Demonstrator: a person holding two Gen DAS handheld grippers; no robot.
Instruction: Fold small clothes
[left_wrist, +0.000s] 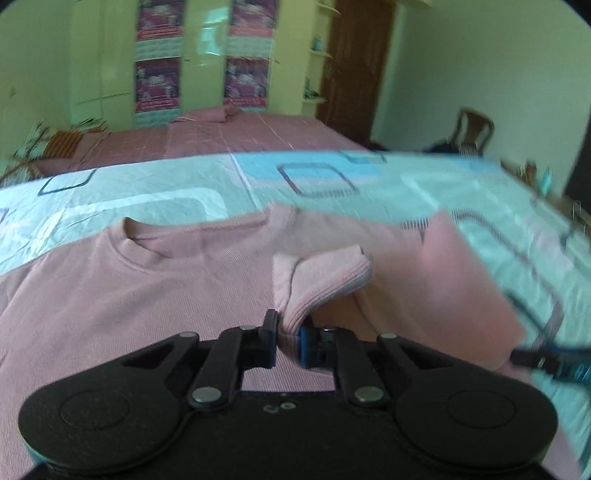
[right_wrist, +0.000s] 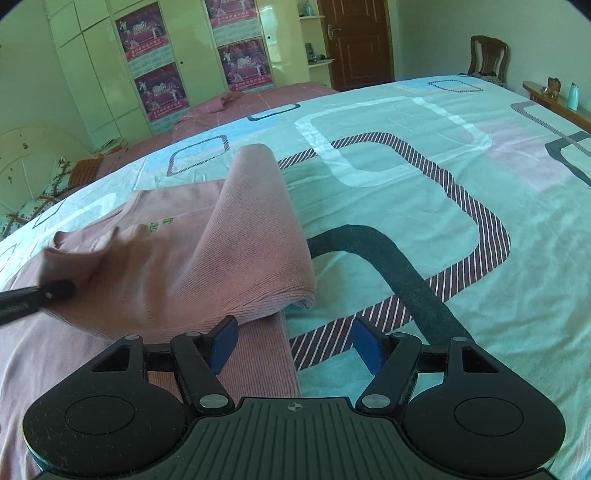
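My left gripper (left_wrist: 286, 338) is clamped on the sleeve cuff (left_wrist: 325, 280) of the pink top (left_wrist: 122, 295) spread on the near bedsheet (right_wrist: 424, 177); my right gripper (right_wrist: 293, 343) hangs open over its right edge, so I'd carry the sleeve flat inward without dragging the body

My 2 wrist cameras look forward and down along my hand-held grippers, close over the bed (right_wrist: 424, 177). The left view sits low above the pink shirt (left_wrist: 110, 314); the right looks from its side edge. Both share the shirt, wardrobe (left_wrist: 107, 62) and door (right_wrist: 360, 40).
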